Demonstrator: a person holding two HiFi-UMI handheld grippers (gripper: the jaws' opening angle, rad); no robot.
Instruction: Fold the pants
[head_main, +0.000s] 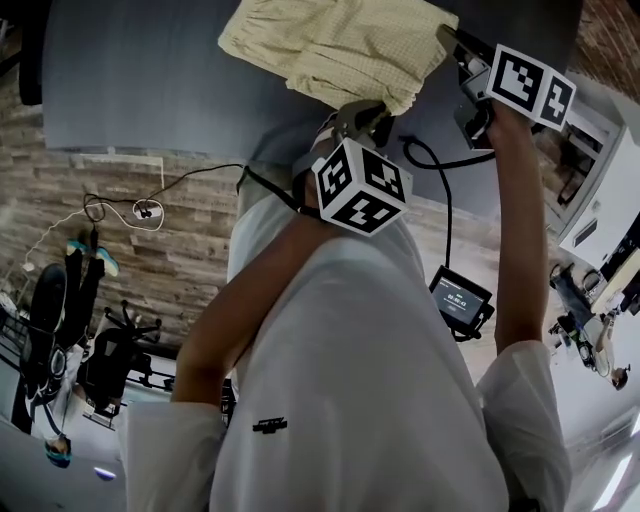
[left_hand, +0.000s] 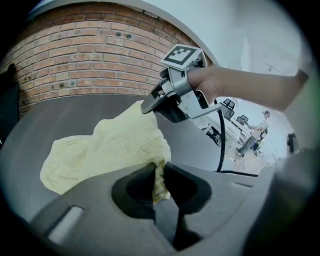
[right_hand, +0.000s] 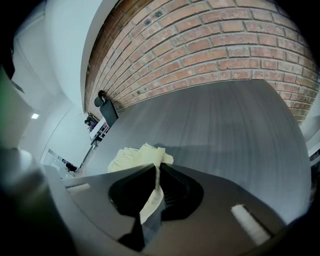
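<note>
The grey table (head_main: 140, 80) fills the top of your head view, and a brick wall (right_hand: 225, 45) rises behind its far edge. On that table lie the pants (head_main: 340, 45), pale yellow with a fine check, bunched into a loose heap rather than spread flat. In the left gripper view the bulk of the cloth (left_hand: 100, 150) rests on the tabletop, while its near edge is drawn up towards your two tools. Your left gripper (head_main: 372, 112) sits at the near edge of the heap, and its own view shows the jaws almost together with a fold of yellow fabric pinched between them (left_hand: 159, 170). Your right gripper (head_main: 445, 38) is at the heap's right-hand corner, well apart from the left one. Its jaws are narrow too, clamped on a thin strip of the same cloth, which hangs down between them (right_hand: 156, 170). Each tool carries its marker cube, the left one (head_main: 360, 187) nearer your chest and the right one (head_main: 530, 85) out over the table's edge. A black cable (head_main: 443, 190) loops down from the right tool.
</note>
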